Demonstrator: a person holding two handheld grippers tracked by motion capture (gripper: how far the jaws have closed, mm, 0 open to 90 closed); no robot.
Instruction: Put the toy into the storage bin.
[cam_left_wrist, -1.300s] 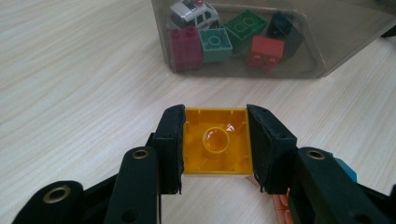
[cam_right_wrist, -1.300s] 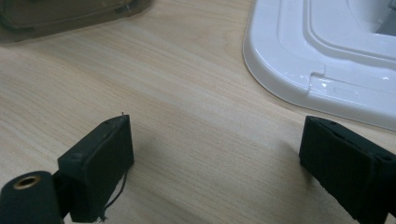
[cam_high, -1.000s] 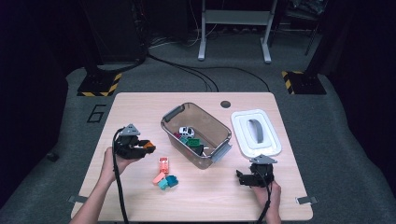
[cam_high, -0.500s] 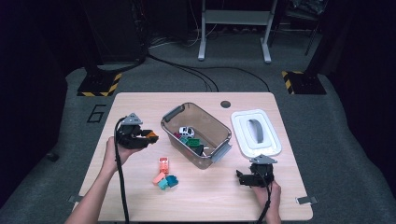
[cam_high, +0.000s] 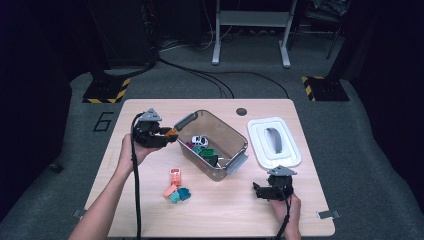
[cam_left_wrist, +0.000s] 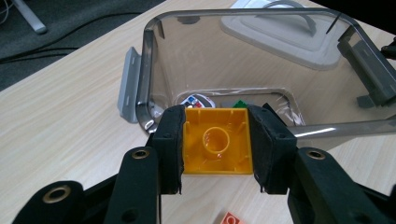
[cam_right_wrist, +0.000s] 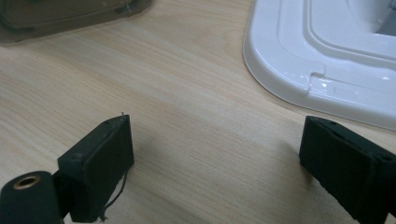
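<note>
Just short of the near rim of the clear bin (cam_high: 220, 131), the left gripper (cam_high: 169, 134) carries a yellow block (cam_left_wrist: 216, 141). Its jaws pinch the block on two opposite sides, hollow underside turned toward the gripper's camera, so that in the left gripper view the block sits square between the black pads (cam_left_wrist: 170, 145). From the high view the block is a small orange-yellow spot at the gripper's tip, level with the bin's left handle and touching nothing else.

The relation that matters is that the bin's open mouth lies straight ahead of the jaws and slightly below them. In the left gripper view the rim crosses just behind the block, and beyond it on the bin's floor lie a toy car (cam_high: 199, 141) and green pieces (cam_high: 206, 152). The block has no real long axis; it is about as wide as it is deep, so its turn hardly matters for a drop. By my judgement, a short push forward over the rim would set it above the toys.

The right gripper (cam_high: 267, 191) rests low near the table's front right, jaws spread wide over bare wood with nothing between them, just beside the white lid (cam_high: 260, 136). It is well apart from the block, so the left hand is the one placed for the work. Three more blocks (cam_high: 176, 187) lie on the table (cam_high: 150, 210) in front of the bin.
</note>
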